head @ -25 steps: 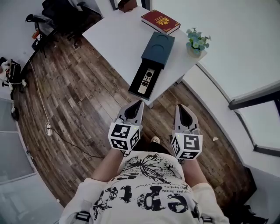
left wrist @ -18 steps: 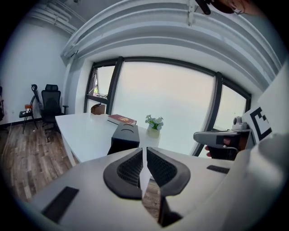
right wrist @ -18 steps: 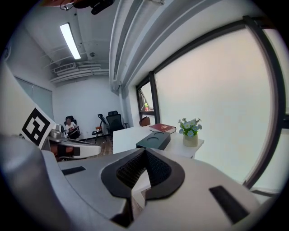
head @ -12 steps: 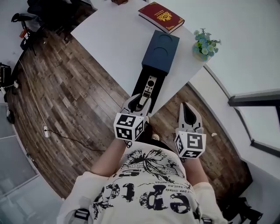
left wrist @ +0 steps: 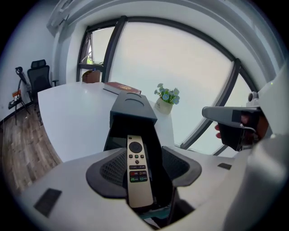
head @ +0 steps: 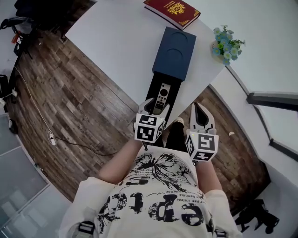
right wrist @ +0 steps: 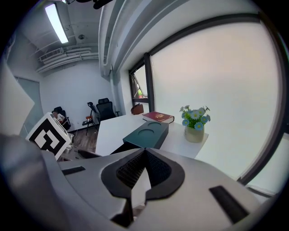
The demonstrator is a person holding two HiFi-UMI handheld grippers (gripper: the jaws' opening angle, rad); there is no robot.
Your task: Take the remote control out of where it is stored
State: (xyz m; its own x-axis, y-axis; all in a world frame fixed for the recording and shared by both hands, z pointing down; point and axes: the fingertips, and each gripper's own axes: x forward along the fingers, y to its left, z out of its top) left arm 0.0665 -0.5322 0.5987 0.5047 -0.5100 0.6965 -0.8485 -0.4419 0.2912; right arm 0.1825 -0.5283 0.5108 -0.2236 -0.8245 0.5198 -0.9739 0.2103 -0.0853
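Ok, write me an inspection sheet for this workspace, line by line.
Surface: white table, mostly bare.
Job's things: remote lies in the black tray, which is pulled out of the dark box toward the table's near edge.
Clutter: red book and flower pot, both beyond the tray.
Tools: left tool has its jaws opening either side of the remote's near end, not pressing on it; right tool is shut and empty, off the table.
Cables: one cable lies on the wooden floor.
Surroundings: office chair, large window.
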